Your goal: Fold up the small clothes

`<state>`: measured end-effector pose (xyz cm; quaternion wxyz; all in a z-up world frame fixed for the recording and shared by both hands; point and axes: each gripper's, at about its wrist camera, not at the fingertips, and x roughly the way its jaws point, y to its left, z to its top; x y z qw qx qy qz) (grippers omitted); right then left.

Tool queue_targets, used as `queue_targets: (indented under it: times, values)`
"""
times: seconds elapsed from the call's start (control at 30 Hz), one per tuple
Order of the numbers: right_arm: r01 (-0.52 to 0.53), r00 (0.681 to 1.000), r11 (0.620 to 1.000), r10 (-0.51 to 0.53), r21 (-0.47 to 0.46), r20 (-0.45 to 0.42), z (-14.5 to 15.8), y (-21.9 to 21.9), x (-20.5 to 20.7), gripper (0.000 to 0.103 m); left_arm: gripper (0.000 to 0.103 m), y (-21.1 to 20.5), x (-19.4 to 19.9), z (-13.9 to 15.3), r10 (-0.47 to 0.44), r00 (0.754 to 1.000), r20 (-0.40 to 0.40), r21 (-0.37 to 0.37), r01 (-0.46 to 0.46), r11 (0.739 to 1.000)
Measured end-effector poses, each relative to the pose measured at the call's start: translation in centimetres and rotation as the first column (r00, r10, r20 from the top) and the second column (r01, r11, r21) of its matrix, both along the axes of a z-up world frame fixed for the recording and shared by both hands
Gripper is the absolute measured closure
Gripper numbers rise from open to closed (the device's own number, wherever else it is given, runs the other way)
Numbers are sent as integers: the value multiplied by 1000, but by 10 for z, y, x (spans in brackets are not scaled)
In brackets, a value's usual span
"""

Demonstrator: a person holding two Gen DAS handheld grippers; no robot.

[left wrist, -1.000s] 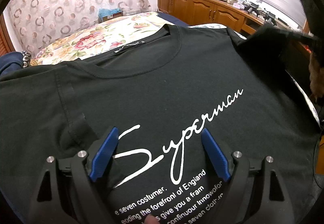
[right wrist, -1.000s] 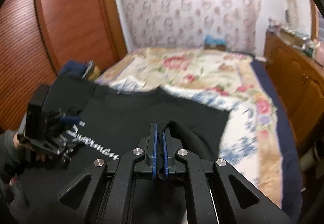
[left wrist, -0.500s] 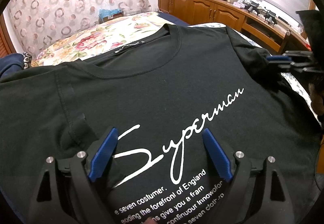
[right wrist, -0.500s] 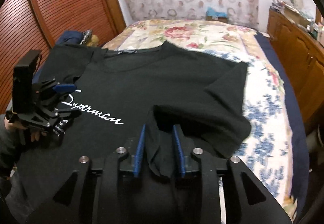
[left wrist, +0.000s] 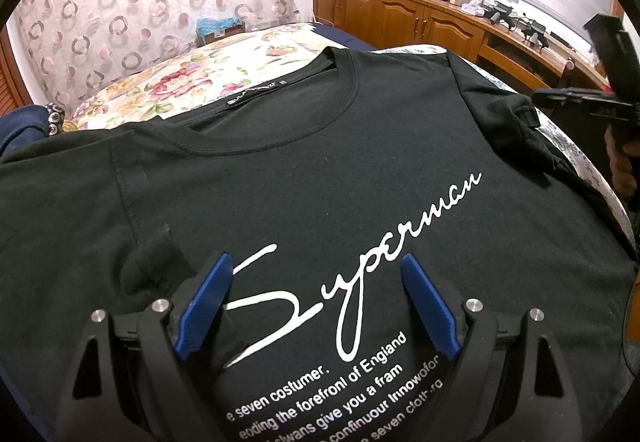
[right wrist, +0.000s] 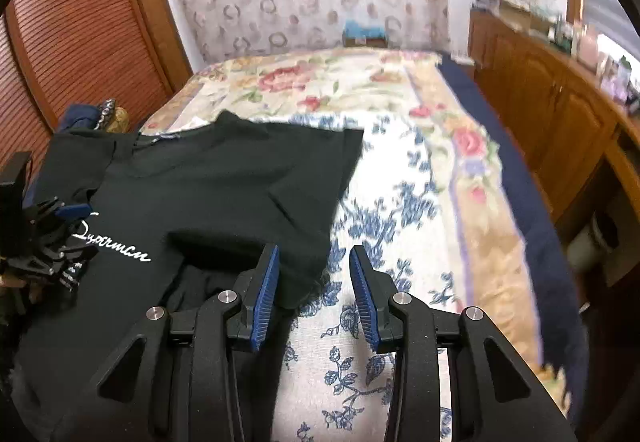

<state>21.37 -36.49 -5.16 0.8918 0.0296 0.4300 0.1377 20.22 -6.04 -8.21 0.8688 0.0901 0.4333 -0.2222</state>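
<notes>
Clearly the job is at its opening: the black T-shirt (left wrist: 320,170) lies front-up and spread across the floral bedspread (right wrist: 400,202), no body fold made yet, only the sleeve (right wrist: 248,242) on the right side turned in over the chest. The right gripper (right wrist: 314,290) sits at that sleeve's outer edge with its jaws opening; the frames show bedspread in the gap and the cloth lying against the outside of the left pad, not pinched. The left gripper (left wrist: 316,310) hovers over the white script print (left wrist: 360,262), jaws wide apart and empty.

Next, I judge, the opposite sleeve needs the same turn-in, so the left jaws must drop and pinch a single layer near that seam without dragging the body.

The shirt is soft matte knit, with a ribbed round collar (left wrist: 280,134) and a small woven label inside the neck. The lettering looks like smooth, slightly raised print. The bedspread is a woven, flower-patterned sheet, flat enough to serve for folding. The pads are ridged blue plastic.
</notes>
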Motion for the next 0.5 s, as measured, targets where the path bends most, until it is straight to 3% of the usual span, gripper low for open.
queue_targets:
  times: [0.07, 0.2, 0.5]
  values:
    - [-16, 1000, 1000, 16, 17, -17, -5, 2, 2, 67, 16, 1, -1, 0, 11, 1000, 0, -3, -11, 1000]
    - [-59, 998, 998, 59, 12, -3, -4, 12, 3, 94, 16, 9, -6, 9, 56, 998, 38, -35, -54, 998]
    - [-206, 972, 978, 209, -42, 103, 34, 64, 27, 99, 16, 43, -18, 45, 198, 968, 151, -116, -182, 976]
